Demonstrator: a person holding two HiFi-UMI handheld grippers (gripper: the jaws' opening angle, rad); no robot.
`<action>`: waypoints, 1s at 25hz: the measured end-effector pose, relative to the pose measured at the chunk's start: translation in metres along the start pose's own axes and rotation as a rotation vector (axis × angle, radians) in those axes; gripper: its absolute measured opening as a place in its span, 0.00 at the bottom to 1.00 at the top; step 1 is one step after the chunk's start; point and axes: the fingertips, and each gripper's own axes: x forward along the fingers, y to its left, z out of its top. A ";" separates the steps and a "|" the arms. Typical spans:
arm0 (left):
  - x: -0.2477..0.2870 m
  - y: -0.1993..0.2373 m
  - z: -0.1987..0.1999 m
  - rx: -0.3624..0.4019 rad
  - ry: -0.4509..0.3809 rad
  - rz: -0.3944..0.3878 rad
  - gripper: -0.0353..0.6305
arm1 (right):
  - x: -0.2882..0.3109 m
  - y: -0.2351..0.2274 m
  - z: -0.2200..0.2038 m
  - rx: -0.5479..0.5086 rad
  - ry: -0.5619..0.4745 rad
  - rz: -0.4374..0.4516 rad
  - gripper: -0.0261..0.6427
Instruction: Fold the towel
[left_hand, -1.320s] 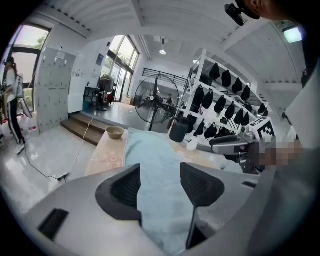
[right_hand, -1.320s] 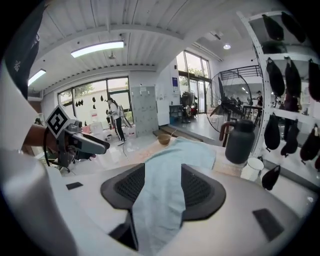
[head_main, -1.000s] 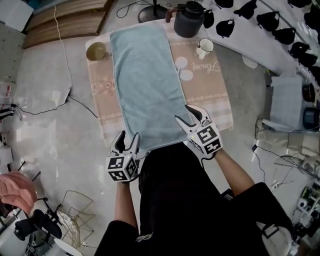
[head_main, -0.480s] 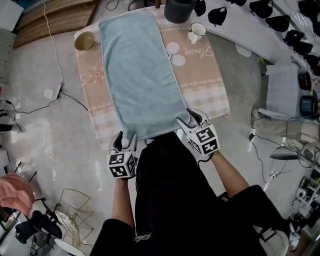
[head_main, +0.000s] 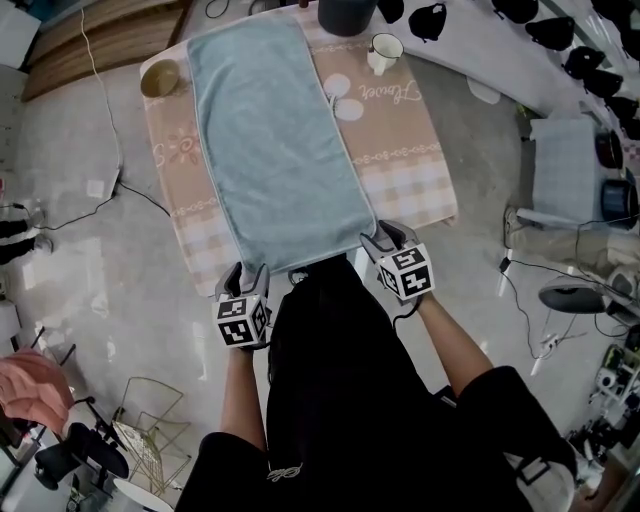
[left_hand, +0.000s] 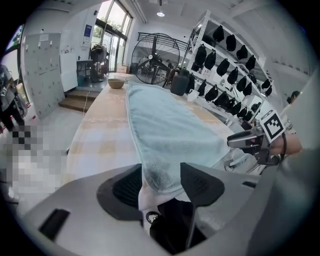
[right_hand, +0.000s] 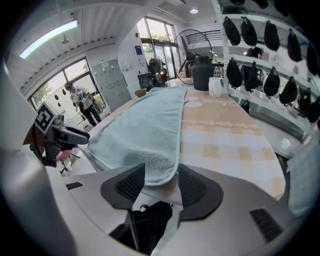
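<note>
A light blue towel (head_main: 275, 150) lies flat and lengthwise on the beige patterned table (head_main: 405, 170). My left gripper (head_main: 246, 278) is at the towel's near left corner, jaws apart. In the left gripper view the towel corner (left_hand: 160, 172) hangs between the left gripper's (left_hand: 162, 181) wide-set pads without being pinched. At the near right corner is my right gripper (head_main: 378, 240), also open. The right gripper view shows that corner (right_hand: 157, 167) lying between the spread pads of the right gripper (right_hand: 161, 184).
At the table's far end stand a bowl (head_main: 160, 78), a white mug (head_main: 385, 50) and a dark jug (head_main: 345, 12). Two white discs (head_main: 340, 95) lie right of the towel. Dark caps hang on a rack (head_main: 560, 40) at the right. Cables cross the floor.
Both grippers have sunk and closed in on the towel's near corners; the right one drew back to the table's near edge. The jaws stay apart.
</note>
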 end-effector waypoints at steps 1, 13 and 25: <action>0.002 0.000 -0.002 -0.002 0.005 0.000 0.41 | 0.001 -0.002 -0.002 0.010 0.002 -0.003 0.35; 0.014 0.004 -0.015 -0.037 0.064 0.025 0.37 | 0.010 -0.009 -0.011 -0.003 0.015 -0.036 0.25; 0.005 -0.001 -0.018 -0.006 0.047 0.003 0.09 | -0.001 0.004 -0.010 -0.047 -0.004 -0.024 0.06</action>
